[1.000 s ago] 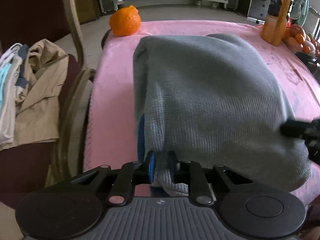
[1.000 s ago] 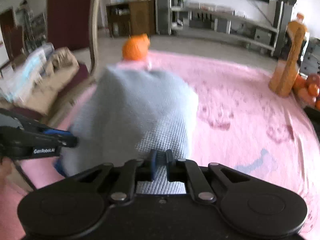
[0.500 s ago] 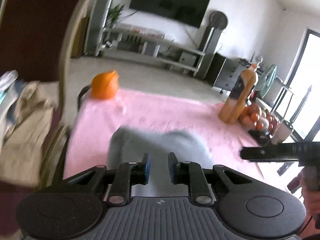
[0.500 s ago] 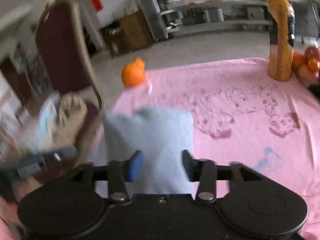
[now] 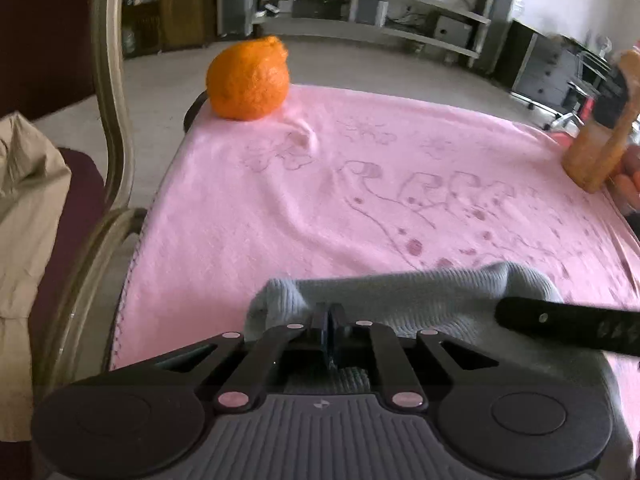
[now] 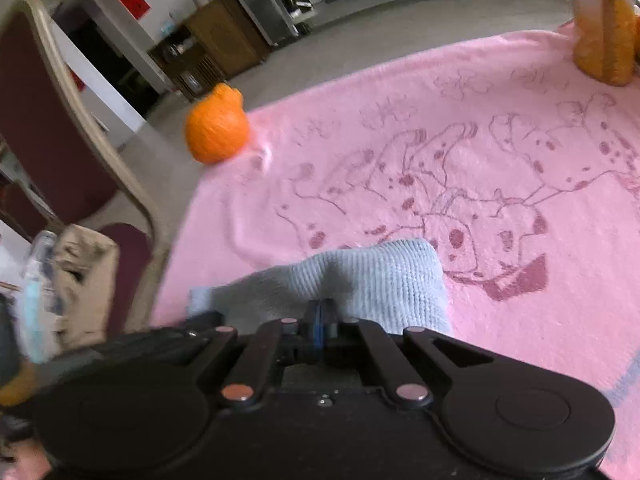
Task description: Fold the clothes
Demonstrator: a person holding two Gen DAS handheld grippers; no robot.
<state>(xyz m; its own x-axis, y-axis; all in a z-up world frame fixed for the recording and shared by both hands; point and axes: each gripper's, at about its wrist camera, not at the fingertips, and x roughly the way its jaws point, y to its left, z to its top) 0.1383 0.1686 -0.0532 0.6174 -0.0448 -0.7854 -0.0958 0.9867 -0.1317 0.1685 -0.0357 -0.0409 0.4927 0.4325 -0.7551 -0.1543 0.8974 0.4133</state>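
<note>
knit (image 5: 404, 296) bunched on pink towel (image 5: 360, 184), at both tongs' tips | left tongs (image 5: 329, 320) clamped on its edge | right tongs (image 6: 319, 312) clamped likewise (blue pads together) | orange (image 5: 248, 78) far ahead-left | bottle (image 6: 604, 28) far ahead-right
</note>
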